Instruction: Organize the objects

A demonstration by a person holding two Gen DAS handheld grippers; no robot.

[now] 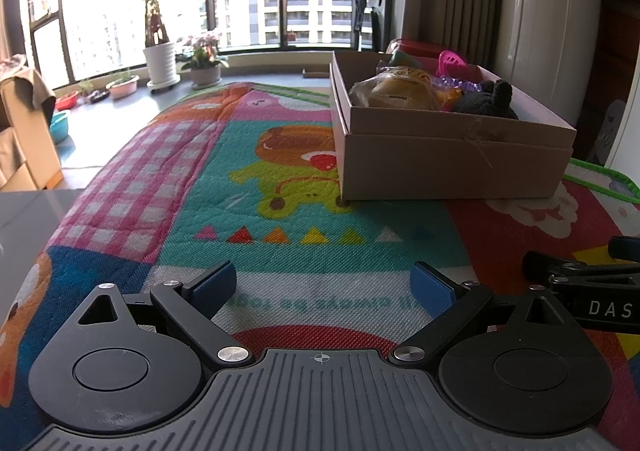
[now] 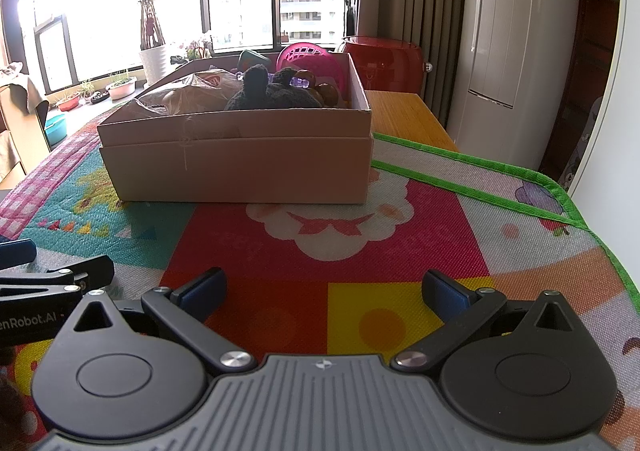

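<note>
A cardboard box [image 1: 452, 155] stands on the colourful play mat [image 1: 280, 211]; it also shows in the right wrist view [image 2: 240, 167]. It holds a dark plush toy [image 2: 268, 95], a bagged yellow item [image 1: 400, 91], a pink basket [image 2: 312, 59], a purple toy [image 1: 460, 83] and orange fruit [image 2: 328, 93]. My left gripper [image 1: 324, 285] is open and empty, low over the mat, well short of the box. My right gripper [image 2: 324, 289] is open and empty, also low over the mat in front of the box. Each gripper shows at the edge of the other's view.
A red container [image 2: 384, 63] and a wooden surface [image 2: 404, 115] lie behind the box. A white appliance [image 2: 508, 51] stands at the right. Potted plants [image 1: 160, 59] line the window. A beige chair [image 1: 24, 131] is at the left.
</note>
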